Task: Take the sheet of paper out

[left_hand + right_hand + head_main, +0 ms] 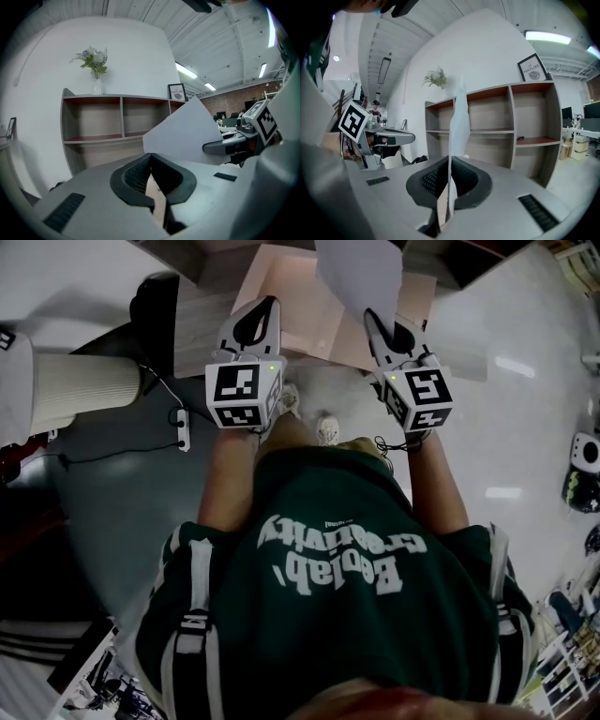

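A white sheet of paper [361,276] stands up from my right gripper [377,319], whose jaws are shut on its lower edge. In the right gripper view the sheet [459,119] shows edge-on, rising from between the black pads of the right gripper [450,160]. My left gripper [266,306] is held level beside it, apart from the sheet. Its jaws meet at the tips with nothing between them in the left gripper view [150,155]. From there the sheet [187,133] and the right gripper [222,147] appear to the right.
A wooden shelf unit [117,122] with open compartments stands ahead, with a vase of flowers [95,63] and a framed picture [176,91] on top. A pale pink surface [281,310] lies under the grippers. A power strip with cables [181,427] lies on the floor beside a white ribbed cylinder [80,390].
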`<action>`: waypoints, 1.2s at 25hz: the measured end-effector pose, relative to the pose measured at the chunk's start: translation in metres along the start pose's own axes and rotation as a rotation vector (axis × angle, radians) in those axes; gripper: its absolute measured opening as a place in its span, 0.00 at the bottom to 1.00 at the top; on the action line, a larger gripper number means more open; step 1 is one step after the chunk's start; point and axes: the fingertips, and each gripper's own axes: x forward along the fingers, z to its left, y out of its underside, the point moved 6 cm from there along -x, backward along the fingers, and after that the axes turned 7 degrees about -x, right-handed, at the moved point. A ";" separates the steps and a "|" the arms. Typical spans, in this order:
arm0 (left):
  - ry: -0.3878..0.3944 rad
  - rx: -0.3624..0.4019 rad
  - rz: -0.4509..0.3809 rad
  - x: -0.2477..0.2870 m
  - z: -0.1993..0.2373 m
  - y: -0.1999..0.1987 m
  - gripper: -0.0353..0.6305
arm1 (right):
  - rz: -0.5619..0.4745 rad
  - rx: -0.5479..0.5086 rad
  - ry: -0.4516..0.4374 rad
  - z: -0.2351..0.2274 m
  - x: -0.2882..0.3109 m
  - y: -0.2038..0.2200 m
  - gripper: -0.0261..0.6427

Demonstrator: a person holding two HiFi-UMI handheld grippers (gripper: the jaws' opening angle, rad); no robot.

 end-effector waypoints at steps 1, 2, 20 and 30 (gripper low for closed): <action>-0.002 0.000 -0.003 -0.002 0.000 -0.001 0.08 | -0.008 0.000 0.007 -0.001 -0.002 -0.002 0.09; -0.003 0.001 -0.006 -0.004 0.000 -0.001 0.08 | -0.014 0.000 0.014 -0.002 -0.004 -0.003 0.09; 0.019 0.024 -0.051 -0.048 0.066 -0.022 0.08 | -0.036 0.016 0.143 0.036 0.015 -0.035 0.09; 0.097 0.021 -0.092 -0.083 0.093 -0.041 0.08 | -0.039 -0.016 0.229 0.092 0.001 -0.061 0.09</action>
